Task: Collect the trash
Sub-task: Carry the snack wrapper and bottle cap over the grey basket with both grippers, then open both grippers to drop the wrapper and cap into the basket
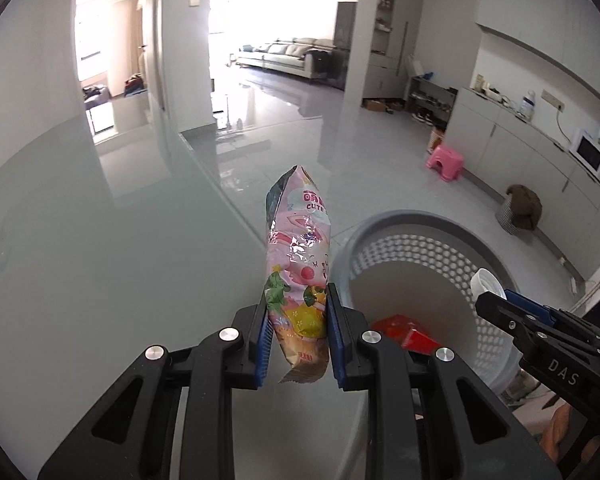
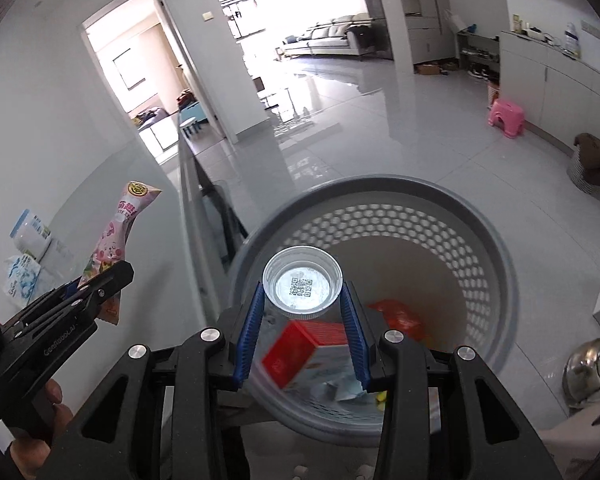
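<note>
Basket: the grey perforated basket (image 2: 496,248) stood on the floor beside the glass table (image 1: 100,260), with a red box (image 2: 300,350) inside.
Snack bag: the pink, crinkled snack bag (image 1: 300,264) was clamped low between the left gripper (image 1: 298,334) pads, long axis pointing up and away.
Cap: the white bottle cap (image 2: 302,287), open side facing the camera, was pinched at the right gripper (image 2: 303,320) tips above the basket.

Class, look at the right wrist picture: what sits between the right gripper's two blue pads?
A white bottle cap, open side toward the camera with a QR code inside, is clamped in the right gripper over the grey perforated bin. The right wrist view shows it.
</note>
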The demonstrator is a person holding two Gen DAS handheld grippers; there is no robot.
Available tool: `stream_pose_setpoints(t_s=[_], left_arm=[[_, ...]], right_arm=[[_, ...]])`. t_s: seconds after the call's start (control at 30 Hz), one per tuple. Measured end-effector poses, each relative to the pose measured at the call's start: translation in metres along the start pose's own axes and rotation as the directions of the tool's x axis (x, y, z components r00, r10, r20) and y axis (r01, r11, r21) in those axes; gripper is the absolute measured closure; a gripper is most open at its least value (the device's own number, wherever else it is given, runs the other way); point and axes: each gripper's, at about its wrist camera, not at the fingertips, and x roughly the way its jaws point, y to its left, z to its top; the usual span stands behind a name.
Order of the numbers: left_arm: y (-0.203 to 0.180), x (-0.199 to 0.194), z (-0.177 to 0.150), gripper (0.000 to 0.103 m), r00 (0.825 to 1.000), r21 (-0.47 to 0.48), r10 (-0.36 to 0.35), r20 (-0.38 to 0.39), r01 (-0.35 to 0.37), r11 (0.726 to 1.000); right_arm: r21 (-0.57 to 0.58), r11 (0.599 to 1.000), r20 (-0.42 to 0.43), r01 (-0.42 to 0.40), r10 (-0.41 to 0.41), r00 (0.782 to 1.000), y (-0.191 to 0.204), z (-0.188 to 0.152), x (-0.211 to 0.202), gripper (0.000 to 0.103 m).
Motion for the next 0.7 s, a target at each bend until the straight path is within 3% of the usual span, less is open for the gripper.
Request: stream_pose_setpoints(t_s=[0.27, 0.47, 0.53, 0.6, 0.7], left_arm=[[-0.049, 0.03, 0.008, 0.079, 0.993, 0.08, -0.09, -0.081, 0.096, 0.992], [-0.07, 0.044, 0.014, 0.076, 0.99, 0.111, -0.093, -0.109, 0.105, 0.988], [-0.074, 0.048, 0.017, 0.068, 0.991, 0.116, -0.085, -0.108, 0.097, 0.988], [-0.078, 0.048, 0.018, 0.038, 0.993, 0.117, -0.067, -0.093, 0.078, 0.99], [-0.079, 0.046, 0.023, 0.032, 0.996, 0.101, -0.055, -0.069, 0.062, 0.993]], right_arm=[[0.066, 0.996, -0.031, 0.051, -0.049, 0.998, -0.041, 0.0, 0.002, 0.065], [0.081, 0.996, -0.044, 0.041, -0.038, 0.998, -0.055, 0.009, 0.01, 0.065], [0.078, 0.996, -0.041, 0.041, -0.038, 0.998, -0.057, 0.012, 0.012, 0.063], [0.08, 0.996, -0.037, 0.039, -0.036, 0.999, -0.058, 0.013, 0.012, 0.057], [0.088, 0.995, -0.033, 0.039, -0.036, 0.999, -0.063, 0.014, 0.013, 0.051]])
